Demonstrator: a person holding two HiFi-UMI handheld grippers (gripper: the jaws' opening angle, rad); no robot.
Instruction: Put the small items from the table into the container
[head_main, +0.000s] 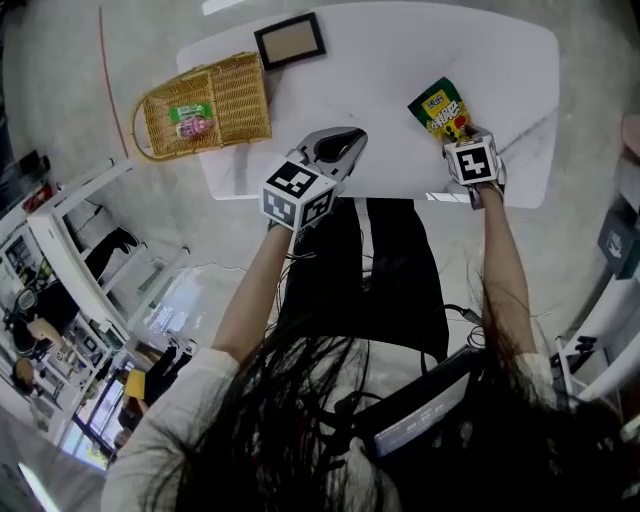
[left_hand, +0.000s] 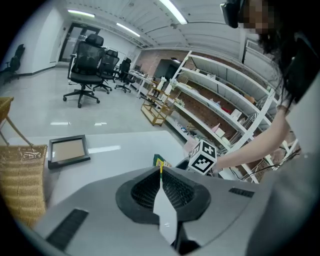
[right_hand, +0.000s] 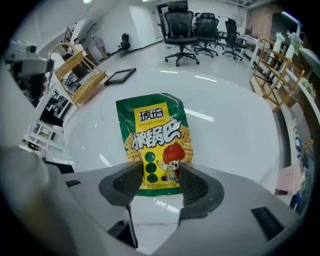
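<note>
White, round-cornered table (head_main: 400, 60), mostly bare. At its left end a woven yellow wicker basket (head_main: 240, 100) with a hoop handle, partly overhanging the edge. It holds a small green packet (head_main: 190, 112) with a small pink item (head_main: 197, 127) just beside it. Left gripper (left_hand: 160, 168) over the near edge, mid-table: jaws clenched together, nothing between them. Right gripper (right_hand: 160, 171) at the right end, pointing steeply down: jaws released and apart, straddling the near end of the snack bag, with no squeeze visible. Dark rectangular picture frame with a brown panel (head_main: 289, 41) lies flat by the far edge, near the basket. Green-and-yellow printed snack bag (right_hand: 152, 135) lies flat on the table, well apart from the basket.
</note>
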